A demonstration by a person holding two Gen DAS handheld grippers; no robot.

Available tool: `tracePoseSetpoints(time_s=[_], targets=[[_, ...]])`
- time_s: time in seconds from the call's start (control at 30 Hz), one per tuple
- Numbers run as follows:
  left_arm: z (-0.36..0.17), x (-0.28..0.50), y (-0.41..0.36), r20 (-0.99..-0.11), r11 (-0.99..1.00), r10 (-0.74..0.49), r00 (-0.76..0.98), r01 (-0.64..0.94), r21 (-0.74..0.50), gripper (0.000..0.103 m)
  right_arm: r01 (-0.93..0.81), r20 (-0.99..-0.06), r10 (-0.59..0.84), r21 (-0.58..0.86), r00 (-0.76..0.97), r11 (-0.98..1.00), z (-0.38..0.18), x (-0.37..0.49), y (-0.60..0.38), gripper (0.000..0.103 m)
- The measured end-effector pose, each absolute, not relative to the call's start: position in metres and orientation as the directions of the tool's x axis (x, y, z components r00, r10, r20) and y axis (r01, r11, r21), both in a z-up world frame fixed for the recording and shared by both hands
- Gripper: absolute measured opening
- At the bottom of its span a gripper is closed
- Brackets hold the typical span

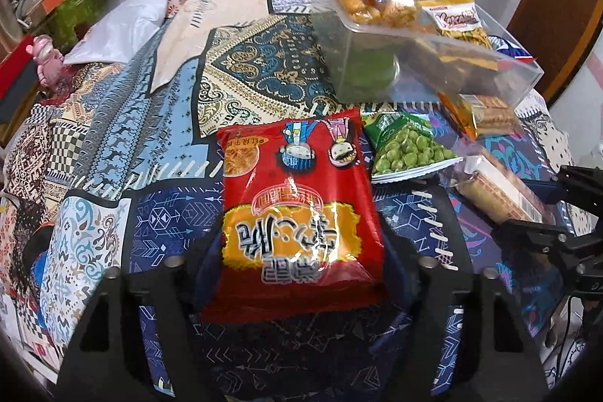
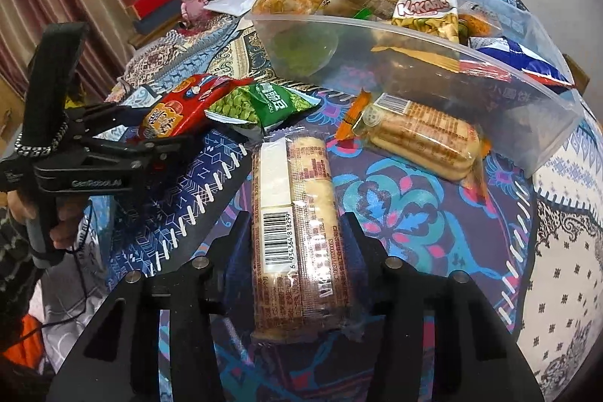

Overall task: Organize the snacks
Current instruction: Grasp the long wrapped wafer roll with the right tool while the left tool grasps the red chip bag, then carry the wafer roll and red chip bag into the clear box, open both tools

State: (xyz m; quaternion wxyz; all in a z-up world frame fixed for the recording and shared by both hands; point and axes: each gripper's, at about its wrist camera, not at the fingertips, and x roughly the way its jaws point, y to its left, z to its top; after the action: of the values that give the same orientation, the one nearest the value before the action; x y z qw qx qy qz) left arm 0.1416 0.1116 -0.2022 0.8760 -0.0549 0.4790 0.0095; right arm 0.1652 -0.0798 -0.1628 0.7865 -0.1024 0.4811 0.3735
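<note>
a: left wrist view first. what's the left gripper (image 1: 301, 274) doing?

b: its jaws are clamped on the lower end of a red snack bag (image 1: 297, 210), which lies on the patterned cloth (image 1: 150, 145). a green pea packet (image 1: 409, 147) sits at two o'clock from the bag, just beside it. a clear bin (image 1: 426, 63) holding snacks stands at one o'clock.

a: and the right wrist view?

b: the right gripper (image 2: 297, 270) is closed on a long biscuit pack (image 2: 294, 228), barcode up, jaws pressing its sides. a second biscuit pack (image 2: 422, 134) lies at one o'clock, touching the bin. the left tool sits at nine o'clock, its tips at the red bag.
</note>
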Motion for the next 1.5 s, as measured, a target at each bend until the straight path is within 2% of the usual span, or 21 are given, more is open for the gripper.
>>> tracePoseSetpoints(time_s=[0.2, 0.37, 0.73, 1.0, 1.23, 1.5], targets=[[-0.190, 0.125, 0.107, -0.815, 0.996, 0.022, 0.578, -0.086, -0.034, 0.064, -0.669, -0.808, 0.512, 0.212, 0.290, 0.712, -0.148, 0.162, -0.095, 0.044], [-0.161, 0.112, 0.110, -0.775, 0.993, 0.029, 0.631, -0.108, -0.051, 0.064, -0.649, -0.778, 0.528, 0.210, 0.342, 0.731, -0.129, 0.161, -0.107, 0.044], [-0.090, 0.121, 0.095, -0.648, 0.989, -0.018, 0.761, -0.081, -0.122, 0.064, -0.585, -0.687, 0.542, 0.207, 0.484, 0.784, -0.076, 0.173, -0.135, 0.044], [-0.061, 0.156, 0.075, -0.594, 0.989, -0.056, 0.803, -0.036, -0.141, 0.064, -0.533, -0.624, 0.530, 0.208, 0.574, 0.820, -0.046, 0.201, -0.151, 0.044], [-0.060, 0.196, 0.058, -0.594, 0.989, -0.084, 0.800, -0.006, -0.148, 0.064, -0.492, -0.601, 0.517, 0.224, 0.609, 0.841, -0.037, 0.231, -0.157, 0.044], [-0.092, 0.242, 0.045, -0.648, 0.988, -0.102, 0.754, 0.002, -0.153, 0.064, -0.448, -0.622, 0.492, 0.241, 0.609, 0.861, -0.055, 0.264, -0.156, 0.044]])
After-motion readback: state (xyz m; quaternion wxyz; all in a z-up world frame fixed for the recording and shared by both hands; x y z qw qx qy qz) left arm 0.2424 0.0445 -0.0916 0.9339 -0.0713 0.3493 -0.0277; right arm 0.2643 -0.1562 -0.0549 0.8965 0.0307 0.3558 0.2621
